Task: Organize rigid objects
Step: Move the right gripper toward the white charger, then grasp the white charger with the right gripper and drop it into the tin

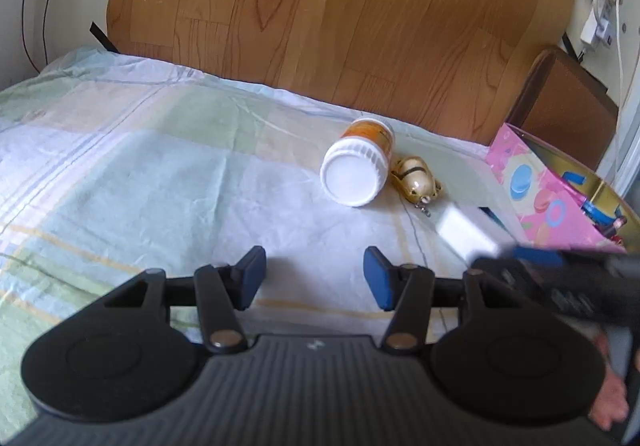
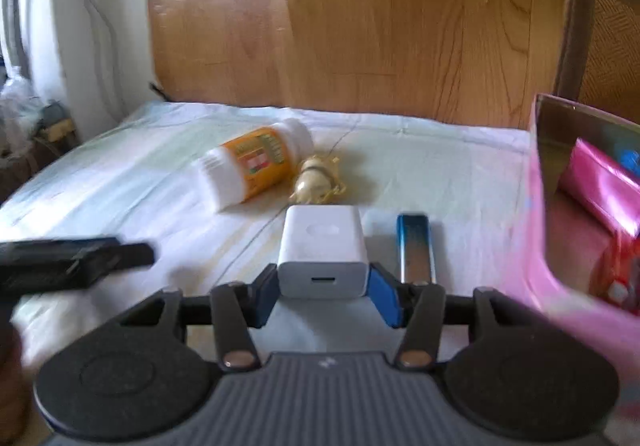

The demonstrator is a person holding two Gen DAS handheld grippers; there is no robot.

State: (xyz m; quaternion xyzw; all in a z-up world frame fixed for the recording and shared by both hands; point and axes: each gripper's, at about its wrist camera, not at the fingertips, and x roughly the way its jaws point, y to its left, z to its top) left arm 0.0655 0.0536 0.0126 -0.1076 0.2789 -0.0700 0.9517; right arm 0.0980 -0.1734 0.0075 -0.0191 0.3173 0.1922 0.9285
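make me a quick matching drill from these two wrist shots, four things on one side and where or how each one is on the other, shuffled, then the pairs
Things:
1. white charger block
2. pill bottle
3. gold trinket
4. left claw

States:
A. lying on its side on the bed sheet
B. open, with nothing between its pads
C. clamped in the right claw
D. resting on the sheet right beside the bottle

Pairs: 1-C, 2-A, 3-D, 4-B
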